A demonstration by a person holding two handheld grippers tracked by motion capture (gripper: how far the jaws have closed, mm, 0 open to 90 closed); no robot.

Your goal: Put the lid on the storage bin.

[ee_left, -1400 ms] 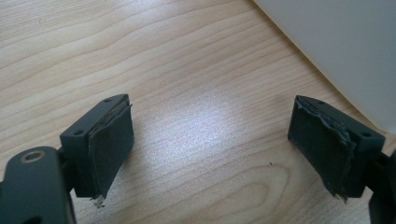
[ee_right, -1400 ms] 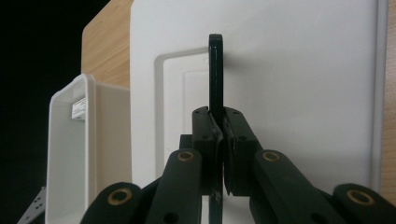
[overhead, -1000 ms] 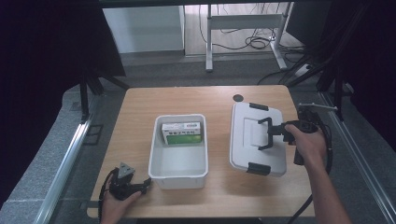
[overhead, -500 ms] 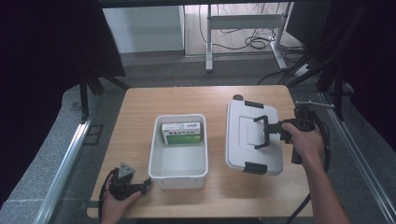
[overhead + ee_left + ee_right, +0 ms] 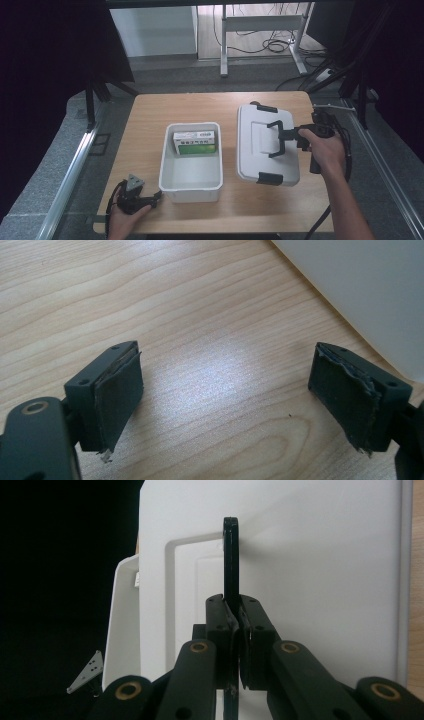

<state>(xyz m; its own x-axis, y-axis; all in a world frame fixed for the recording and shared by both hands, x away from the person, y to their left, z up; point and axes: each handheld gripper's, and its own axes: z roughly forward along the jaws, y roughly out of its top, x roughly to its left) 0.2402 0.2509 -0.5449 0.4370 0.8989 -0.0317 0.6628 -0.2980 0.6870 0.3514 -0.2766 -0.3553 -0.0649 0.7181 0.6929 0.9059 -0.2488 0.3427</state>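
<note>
From the high view, your right gripper (image 5: 286, 136) is clamped on the black handle (image 5: 276, 138) of the grey lid (image 5: 265, 142), which sits over the right half of the wooden table (image 5: 150, 112), just beside the open white bin (image 5: 191, 156). A green-and-white carton (image 5: 195, 141) lies at the bin's far end. Whether the lid rests flat or is slightly raised cannot be told from here. Your left gripper (image 5: 134, 194) waits at the near left corner, close to the bin's front wall. In the left gripper view, your jaws stand wide apart with nothing between them, bare wood grain (image 5: 190, 340) beneath and the bin's white wall (image 5: 360, 285) at the upper right; the pad (image 5: 120, 390) lining looks frayed at its edges. In the right gripper view, your jaws are shut tight on the thin handle (image 5: 230, 565), which runs edge-on between the pads, with the lid's panel (image 5: 320, 575) behind it and the bin's rim (image 5: 122, 625) beyond at the left. The lid looks like light, stiff plastic, but it is broad, so held by one narrow handle it will likely want to swing or tip; keep your grip at the handle's middle and move it level.
</note>
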